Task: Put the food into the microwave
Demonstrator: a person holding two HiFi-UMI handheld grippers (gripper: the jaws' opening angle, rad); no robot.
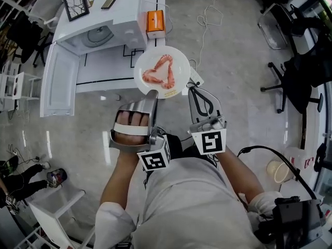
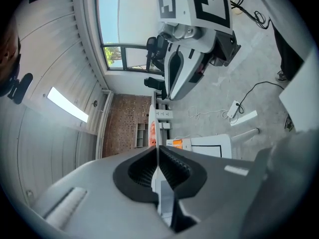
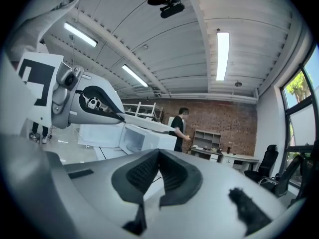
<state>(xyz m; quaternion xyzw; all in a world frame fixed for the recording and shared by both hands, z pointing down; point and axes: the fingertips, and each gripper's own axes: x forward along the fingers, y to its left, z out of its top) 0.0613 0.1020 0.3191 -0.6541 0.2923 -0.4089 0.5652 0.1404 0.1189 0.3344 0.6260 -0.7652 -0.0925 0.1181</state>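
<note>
White plate (image 1: pixel 179 56) of pink food (image 1: pixel 149 77) is gripped by its rim, jaws pinched nearly together: left gripper (image 1: pixel 152 93) at seven o'clock, right gripper (image 1: pixel 191 86) at four. Open microwave (image 1: pixel 104 35) is seen at eleven.

Assessed as a lab or test workshop in an open, office-like hall. Noted underfoot: bare polished concrete floor (image 1: pixel 233 51), loose cable (image 1: pixel 207 14), power strip (image 2: pixel 233 111). Noted around: rolling office chairs (image 1: pixel 295 74), brick wall (image 3: pixel 224 121), open shelving (image 3: pixel 207 138), ceiling strip lights (image 3: pixel 222 54), tall windows (image 2: pixel 117 24). Test station: white table (image 1: pixel 106 70) marked with black outlines, bearing a microwave (image 1: pixel 124 35) with its door open.
</note>
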